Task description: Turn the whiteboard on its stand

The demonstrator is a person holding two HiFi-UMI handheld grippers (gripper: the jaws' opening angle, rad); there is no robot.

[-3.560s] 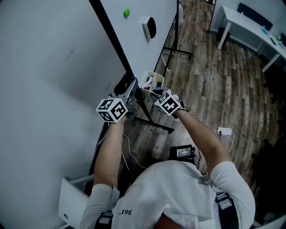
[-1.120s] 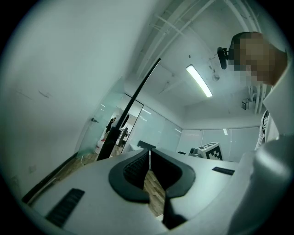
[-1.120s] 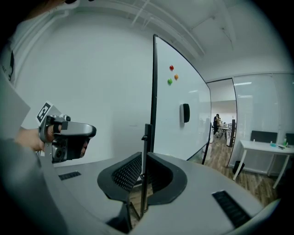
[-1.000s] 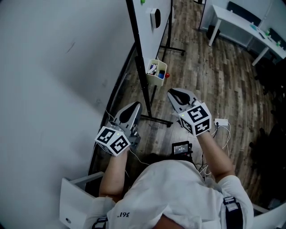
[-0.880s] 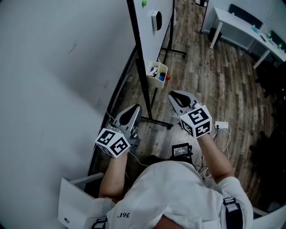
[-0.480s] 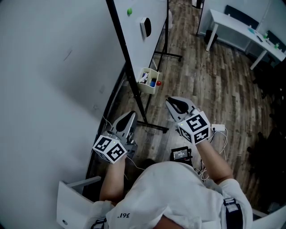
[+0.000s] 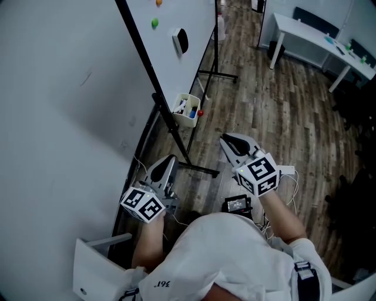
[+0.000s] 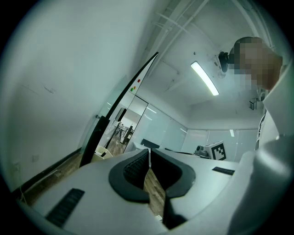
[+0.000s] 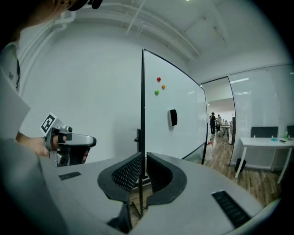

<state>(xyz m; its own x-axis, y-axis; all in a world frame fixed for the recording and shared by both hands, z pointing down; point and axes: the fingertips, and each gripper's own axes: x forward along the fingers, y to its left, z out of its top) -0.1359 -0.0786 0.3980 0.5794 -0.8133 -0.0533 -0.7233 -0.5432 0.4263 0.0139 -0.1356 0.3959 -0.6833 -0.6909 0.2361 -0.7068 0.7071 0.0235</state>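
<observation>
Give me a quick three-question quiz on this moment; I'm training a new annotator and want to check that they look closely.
1. True or false: the left gripper is clamped on the black-framed whiteboard.
2. Which container hangs by the whiteboard's stand? A) cream plastic tray B) red bucket C) wire basket
3. Fill in: the round magnet nearest the black eraser is ____.

Key: 1 false, its jaws are shut on nothing, apart from the board. 2 A. 3 green, the green magnet.

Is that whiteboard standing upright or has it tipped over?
Upright. The whiteboard stands on its stand; in the right gripper view its black edge runs straight up.
</observation>
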